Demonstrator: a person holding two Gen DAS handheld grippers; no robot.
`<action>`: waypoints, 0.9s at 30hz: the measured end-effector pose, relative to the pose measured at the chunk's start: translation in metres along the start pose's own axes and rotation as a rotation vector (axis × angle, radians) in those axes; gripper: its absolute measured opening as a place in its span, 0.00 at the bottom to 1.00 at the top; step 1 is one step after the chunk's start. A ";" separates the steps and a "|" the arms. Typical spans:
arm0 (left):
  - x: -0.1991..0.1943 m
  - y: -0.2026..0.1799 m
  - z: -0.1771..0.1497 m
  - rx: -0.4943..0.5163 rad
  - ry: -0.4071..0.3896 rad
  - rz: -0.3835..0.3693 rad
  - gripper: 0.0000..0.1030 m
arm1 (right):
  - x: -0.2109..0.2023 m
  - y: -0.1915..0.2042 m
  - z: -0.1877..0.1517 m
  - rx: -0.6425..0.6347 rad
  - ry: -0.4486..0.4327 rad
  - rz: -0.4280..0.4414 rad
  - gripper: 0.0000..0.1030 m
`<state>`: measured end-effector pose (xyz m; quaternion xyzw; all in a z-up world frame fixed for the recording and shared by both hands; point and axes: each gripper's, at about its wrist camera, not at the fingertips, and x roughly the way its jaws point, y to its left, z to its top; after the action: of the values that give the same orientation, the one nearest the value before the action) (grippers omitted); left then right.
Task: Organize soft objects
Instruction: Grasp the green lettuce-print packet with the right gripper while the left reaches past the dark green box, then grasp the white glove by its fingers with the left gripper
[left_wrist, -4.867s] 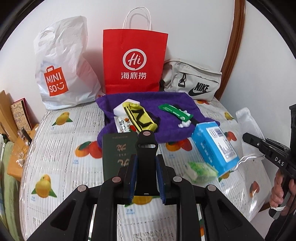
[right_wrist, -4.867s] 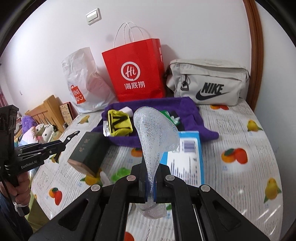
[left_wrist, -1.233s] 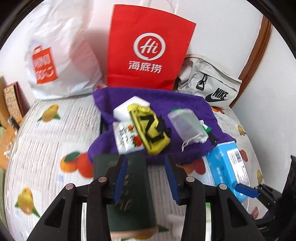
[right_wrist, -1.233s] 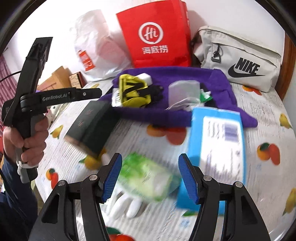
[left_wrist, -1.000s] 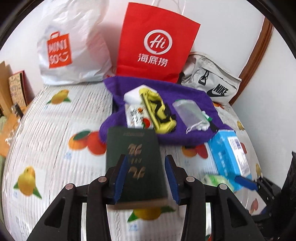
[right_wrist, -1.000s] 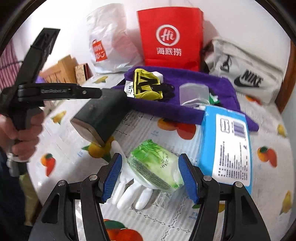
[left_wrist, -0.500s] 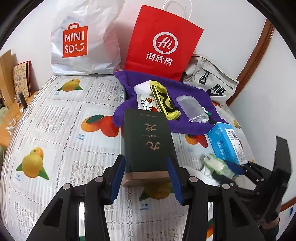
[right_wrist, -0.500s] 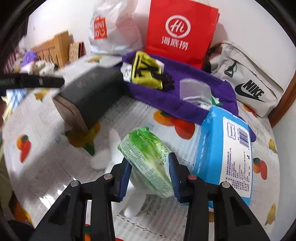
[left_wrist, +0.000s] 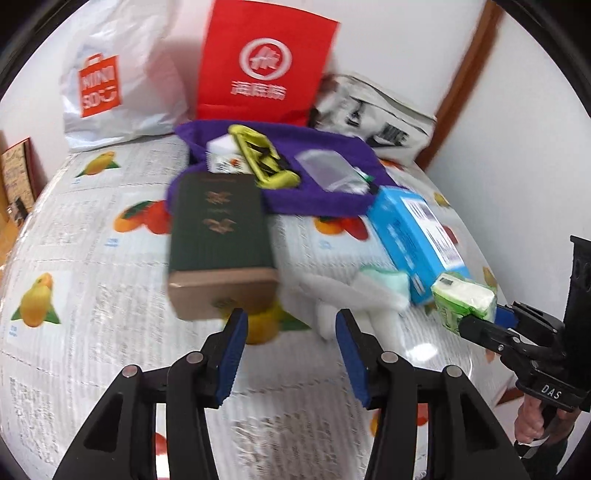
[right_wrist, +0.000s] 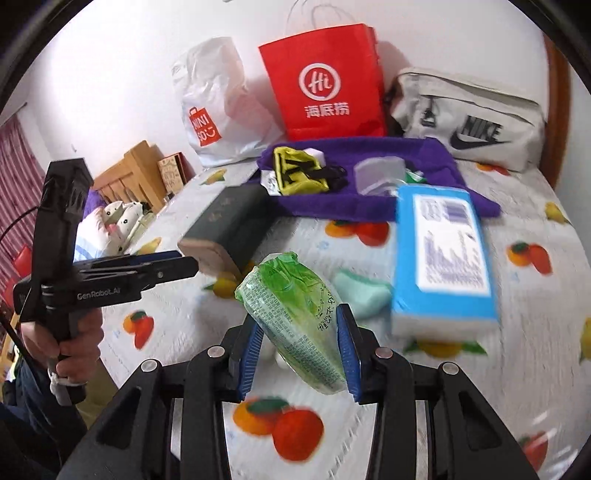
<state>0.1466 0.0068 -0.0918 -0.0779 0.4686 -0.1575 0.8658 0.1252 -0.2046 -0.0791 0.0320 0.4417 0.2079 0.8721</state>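
Lifted now, tissue pack (right_wrist: 295, 317) sits pinched in right gripper (right_wrist: 300, 347); left gripper (left_wrist: 289, 341) is opening, empty, box (left_wrist: 218, 236) ahead. The slippery wrapper could slide free.

Bright, even room light; motion blur smears both fisheye views, edges bowed.

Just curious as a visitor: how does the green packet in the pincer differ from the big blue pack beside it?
The green packet is small, crinkly and see-through green; the blue pack is much bigger, flat-faced, with a white printed label. The green packet is clamped between the right gripper's pads and is tilted; the blue pack lies flat on the fruit-print cover. Both look like soft, plastic-wrapped packs.
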 end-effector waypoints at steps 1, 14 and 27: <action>0.003 -0.005 -0.002 0.009 0.010 -0.009 0.48 | -0.004 -0.002 -0.006 0.002 -0.001 -0.016 0.38; 0.051 -0.071 -0.010 0.187 0.113 -0.026 0.61 | -0.011 -0.061 -0.065 0.014 0.020 -0.266 0.38; 0.104 -0.096 0.004 0.271 0.123 0.062 0.61 | -0.007 -0.074 -0.078 0.050 -0.032 -0.159 0.39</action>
<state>0.1844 -0.1192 -0.1442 0.0637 0.4972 -0.1969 0.8426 0.0855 -0.2843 -0.1389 0.0218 0.4342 0.1262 0.8917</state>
